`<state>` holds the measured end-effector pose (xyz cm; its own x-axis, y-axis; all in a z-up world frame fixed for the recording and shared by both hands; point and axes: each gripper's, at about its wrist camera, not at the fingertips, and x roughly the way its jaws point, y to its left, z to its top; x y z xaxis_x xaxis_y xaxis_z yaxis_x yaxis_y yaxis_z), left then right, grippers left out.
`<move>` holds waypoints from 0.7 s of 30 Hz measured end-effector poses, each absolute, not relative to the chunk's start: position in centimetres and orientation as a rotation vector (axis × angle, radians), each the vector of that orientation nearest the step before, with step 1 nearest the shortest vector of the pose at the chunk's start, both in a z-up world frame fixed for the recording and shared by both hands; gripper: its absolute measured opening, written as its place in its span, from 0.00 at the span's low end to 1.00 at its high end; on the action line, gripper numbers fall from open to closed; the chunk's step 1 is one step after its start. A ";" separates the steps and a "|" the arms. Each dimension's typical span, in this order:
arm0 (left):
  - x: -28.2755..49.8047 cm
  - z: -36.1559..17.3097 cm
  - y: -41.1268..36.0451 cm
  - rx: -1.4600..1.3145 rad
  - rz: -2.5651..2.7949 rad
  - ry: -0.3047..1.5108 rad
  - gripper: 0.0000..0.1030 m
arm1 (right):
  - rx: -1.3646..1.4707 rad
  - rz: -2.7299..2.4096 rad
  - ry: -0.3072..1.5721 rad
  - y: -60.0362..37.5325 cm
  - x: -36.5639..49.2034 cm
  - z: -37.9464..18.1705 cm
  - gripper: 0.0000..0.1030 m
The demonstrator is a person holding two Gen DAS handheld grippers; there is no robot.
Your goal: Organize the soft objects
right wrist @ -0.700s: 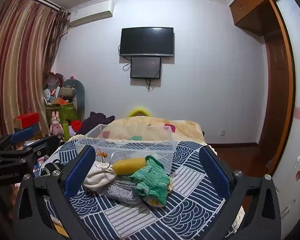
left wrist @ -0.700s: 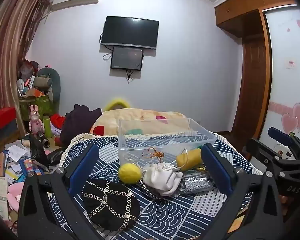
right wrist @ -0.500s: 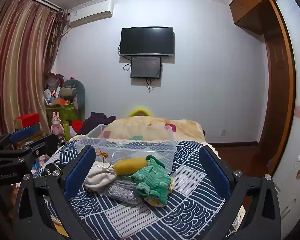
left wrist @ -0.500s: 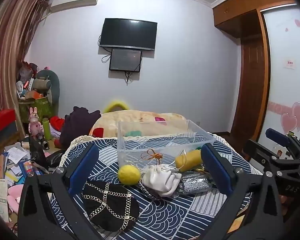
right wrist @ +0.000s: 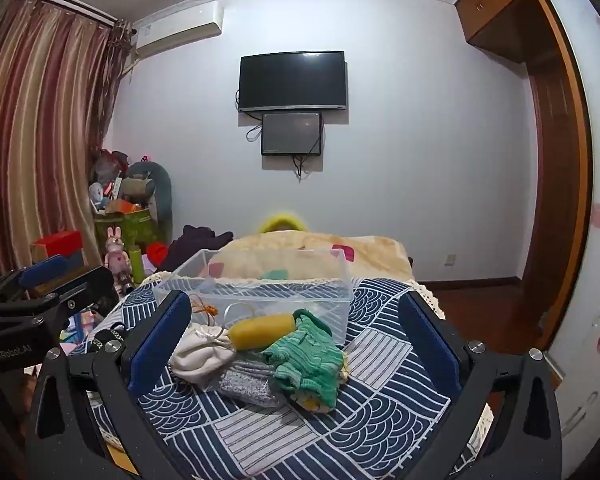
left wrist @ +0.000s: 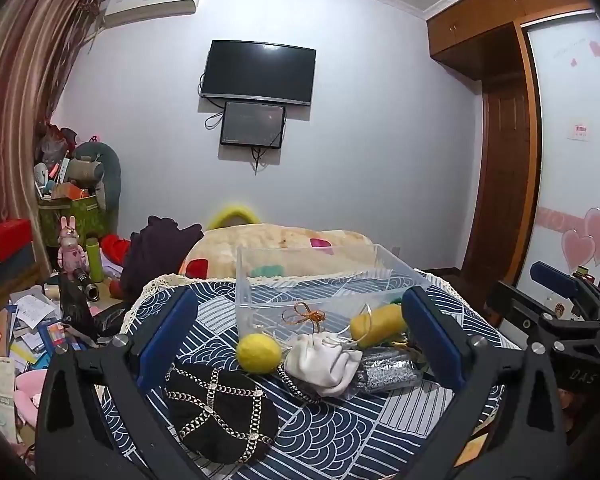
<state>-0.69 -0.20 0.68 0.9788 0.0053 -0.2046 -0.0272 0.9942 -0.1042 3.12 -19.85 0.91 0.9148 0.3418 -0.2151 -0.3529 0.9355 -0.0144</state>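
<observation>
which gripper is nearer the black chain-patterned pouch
Left. The black pouch lies just beyond the open left gripper, by its left finger. The right gripper faces the green knit piece, the pouch away to its left.

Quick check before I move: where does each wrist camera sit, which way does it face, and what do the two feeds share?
Left wrist: on the left claw, facing the far wall across the table; own open fingers frame the black cap, yellow ball; right claw at right edge.
Right wrist: on the right claw, same heading; open fingers frame the green knit; left claw at left edge.
Shared: clear bin, white pouch, TV.
</observation>
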 end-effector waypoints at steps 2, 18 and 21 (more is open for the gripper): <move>-0.8 0.7 -0.2 -0.104 0.017 0.202 1.00 | -0.050 0.361 0.210 -19.9 3.1 0.9 1.00; -1.3 1.1 -0.5 -0.094 0.021 0.182 1.00 | -0.035 0.373 0.203 -19.9 2.8 1.4 1.00; -1.3 1.1 -0.6 -0.094 0.021 0.182 1.00 | -0.033 0.375 0.202 -19.9 2.7 1.4 1.00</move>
<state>-1.26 -0.56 1.15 0.9833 0.0121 -0.1815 -0.0291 0.9954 -0.0912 2.73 -19.93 1.39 0.9109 0.3600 -0.2018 -0.3665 0.9304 0.0053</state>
